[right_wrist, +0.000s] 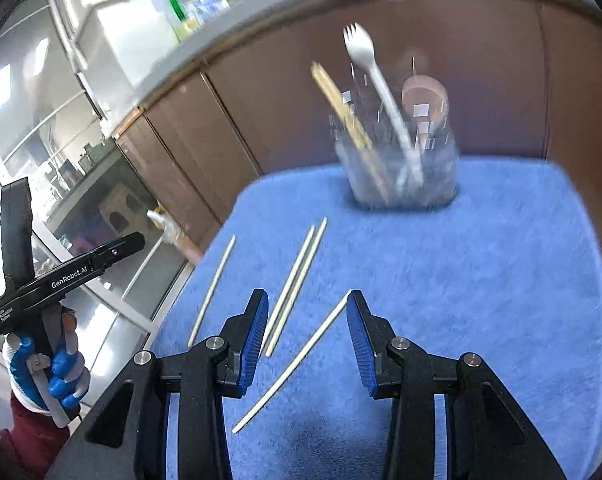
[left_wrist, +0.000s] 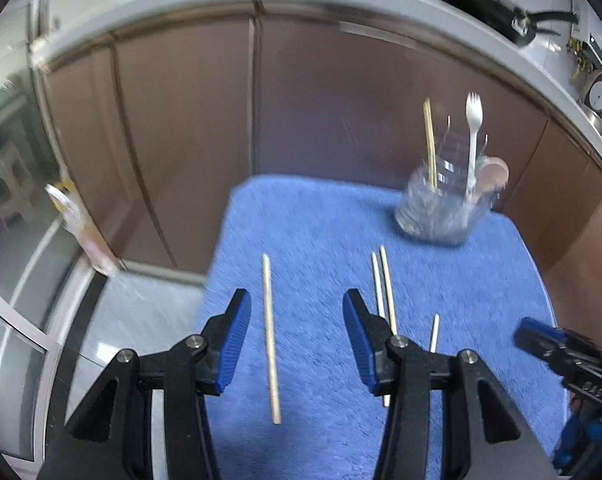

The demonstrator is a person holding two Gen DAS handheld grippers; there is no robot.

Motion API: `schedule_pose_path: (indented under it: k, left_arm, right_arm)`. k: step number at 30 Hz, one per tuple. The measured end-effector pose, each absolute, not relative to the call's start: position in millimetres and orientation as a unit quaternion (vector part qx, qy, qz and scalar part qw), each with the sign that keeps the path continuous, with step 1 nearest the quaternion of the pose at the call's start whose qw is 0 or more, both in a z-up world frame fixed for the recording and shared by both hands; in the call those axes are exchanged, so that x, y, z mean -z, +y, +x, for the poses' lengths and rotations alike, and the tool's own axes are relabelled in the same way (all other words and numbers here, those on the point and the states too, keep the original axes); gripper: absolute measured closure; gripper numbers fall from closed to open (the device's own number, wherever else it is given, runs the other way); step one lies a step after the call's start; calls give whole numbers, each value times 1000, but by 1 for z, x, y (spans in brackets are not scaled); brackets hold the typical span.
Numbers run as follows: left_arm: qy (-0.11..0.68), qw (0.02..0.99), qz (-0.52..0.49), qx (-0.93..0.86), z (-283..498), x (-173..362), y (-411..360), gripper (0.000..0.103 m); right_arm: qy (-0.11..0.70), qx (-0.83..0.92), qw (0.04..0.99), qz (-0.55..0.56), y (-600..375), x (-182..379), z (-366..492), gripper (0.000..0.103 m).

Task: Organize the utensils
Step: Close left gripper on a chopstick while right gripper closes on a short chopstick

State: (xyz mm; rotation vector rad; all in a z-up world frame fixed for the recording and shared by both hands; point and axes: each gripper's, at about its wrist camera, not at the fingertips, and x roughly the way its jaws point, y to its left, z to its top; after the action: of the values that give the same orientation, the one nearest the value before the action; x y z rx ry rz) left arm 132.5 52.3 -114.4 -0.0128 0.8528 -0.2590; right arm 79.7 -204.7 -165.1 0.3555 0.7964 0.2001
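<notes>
Several pale chopsticks lie on a blue towel. One chopstick lies between the fingers of my open left gripper, which hangs above it without touching. A pair of chopsticks lies just right of it, partly behind the right finger. Another single chopstick lies between the fingers of my open right gripper, untouched. The leftmost chopstick is the one under the left gripper. A clear holder at the towel's back holds chopsticks, a white spork and a pink spoon.
Brown cabinet doors rise behind the towel under a grey counter edge. A black pan sits on the counter at upper right. A gloved hand grips the left tool. Glass doors and pale floor lie to the left of the towel.
</notes>
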Motion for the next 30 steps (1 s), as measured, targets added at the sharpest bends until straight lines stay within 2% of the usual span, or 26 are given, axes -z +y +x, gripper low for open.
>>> schedule_pose_path:
  k: [3, 8, 11, 15, 21, 24, 30]
  left_arm:
    - [462, 874, -12, 152, 157, 134, 41, 58]
    - [524, 831, -5, 187, 194, 161, 15, 58]
    - [553, 809, 0, 200, 214, 174, -4, 65]
    - [581, 787, 15, 206, 236, 189, -26, 70]
    - [607, 768, 49, 197, 255, 214, -54, 71]
    - [618, 761, 51, 189, 262, 225, -61, 79]
    - [618, 758, 56, 200, 265, 221, -73, 79]
  right_arm:
    - [430, -111, 873, 199, -205, 188, 101, 75]
    - [484, -111, 841, 213, -205, 215, 133, 83]
    - [511, -98, 827, 215, -206, 230, 155, 87]
    - [536, -91, 810, 222, -206, 247, 173, 90]
    - [556, -87, 800, 207, -200, 259, 188, 90]
    - [562, -87, 799, 194, -191, 263, 192, 90]
    - [568, -89, 800, 174, -177, 264, 198, 90]
